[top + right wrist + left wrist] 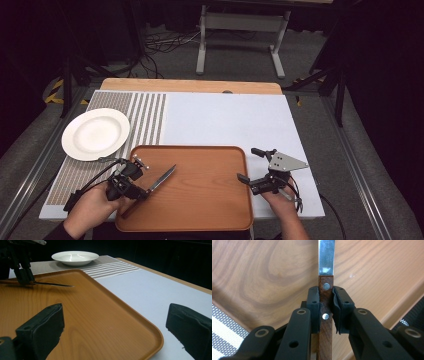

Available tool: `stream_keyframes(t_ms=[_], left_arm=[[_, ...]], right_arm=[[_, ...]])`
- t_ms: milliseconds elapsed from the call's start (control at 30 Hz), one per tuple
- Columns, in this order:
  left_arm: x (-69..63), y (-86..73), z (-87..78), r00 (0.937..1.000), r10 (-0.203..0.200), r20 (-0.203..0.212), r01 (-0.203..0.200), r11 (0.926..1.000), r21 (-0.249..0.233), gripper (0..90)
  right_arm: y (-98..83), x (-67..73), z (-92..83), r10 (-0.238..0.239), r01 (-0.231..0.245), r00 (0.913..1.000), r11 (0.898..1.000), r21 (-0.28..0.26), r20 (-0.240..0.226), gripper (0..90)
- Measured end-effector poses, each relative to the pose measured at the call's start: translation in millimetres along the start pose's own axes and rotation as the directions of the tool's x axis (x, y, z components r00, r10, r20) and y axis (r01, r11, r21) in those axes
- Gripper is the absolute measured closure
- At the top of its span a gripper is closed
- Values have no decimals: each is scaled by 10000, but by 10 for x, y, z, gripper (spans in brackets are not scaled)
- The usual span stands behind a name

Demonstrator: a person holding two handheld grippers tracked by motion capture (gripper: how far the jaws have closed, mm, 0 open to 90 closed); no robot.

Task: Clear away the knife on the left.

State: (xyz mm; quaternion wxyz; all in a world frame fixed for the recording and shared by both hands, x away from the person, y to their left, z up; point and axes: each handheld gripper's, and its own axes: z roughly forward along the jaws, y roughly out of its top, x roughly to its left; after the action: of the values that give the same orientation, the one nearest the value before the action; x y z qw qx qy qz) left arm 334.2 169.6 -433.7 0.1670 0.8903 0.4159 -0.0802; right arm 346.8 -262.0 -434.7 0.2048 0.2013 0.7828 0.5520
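Left tool (326, 302) pinches knife (161, 181) handle over tray (210, 200); thin grip, blade at 1 o'clock may pivot. Right tool (255, 165) spread.

A table knife (161, 181) with a riveted dark wooden handle and slim steel blade lies low over a wooden tray (210, 195). Its blade points diagonally away, toward the tray's middle.

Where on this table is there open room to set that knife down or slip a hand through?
Most of the wooden tray is bare, from the knife across to its right rim. The white table top beyond the tray, right of the striped mat, is also free. It is crowded at the left, where the plate and the left tool sit close.
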Motion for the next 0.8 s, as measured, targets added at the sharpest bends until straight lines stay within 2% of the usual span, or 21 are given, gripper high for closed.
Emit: stream_keyframes(t_ms=[133, 200, 533, 733, 767, 800], left_arm=[[6, 5, 18, 9999, -7, -113, 8, 10000, 54, 774], [5, 8, 29, 10000, -63, -7, 63, 9999, 82, 774], [19, 16, 63, 10000, -89, -43, 90, 9998, 201, 773], [33, 14, 53, 9999, -64, -98, 65, 9999, 108, 761], [35, 12, 44, 10000, -81, 37, 81, 9999, 89, 746], [40, 10, 35, 10000, -52, -27, 52, 10000, -22, 726]], right_arm=[[-1, -3, -2, 4, -4, 10000, 10000, 12, 3, 23], [-3, -6, -2, 25, -25, 10000, 10000, 28, 16, 23], [-2, -4, -3, 66, -66, 10000, 10000, -15, -2, 23], [-3, -8, -5, 87, -87, 10000, 10000, -16, -17, 23], [-3, -10, -6, 93, -93, 10000, 10000, -23, -15, 23], [-4, -11, -7, 104, -104, 9999, 9999, -28, -17, 23]])
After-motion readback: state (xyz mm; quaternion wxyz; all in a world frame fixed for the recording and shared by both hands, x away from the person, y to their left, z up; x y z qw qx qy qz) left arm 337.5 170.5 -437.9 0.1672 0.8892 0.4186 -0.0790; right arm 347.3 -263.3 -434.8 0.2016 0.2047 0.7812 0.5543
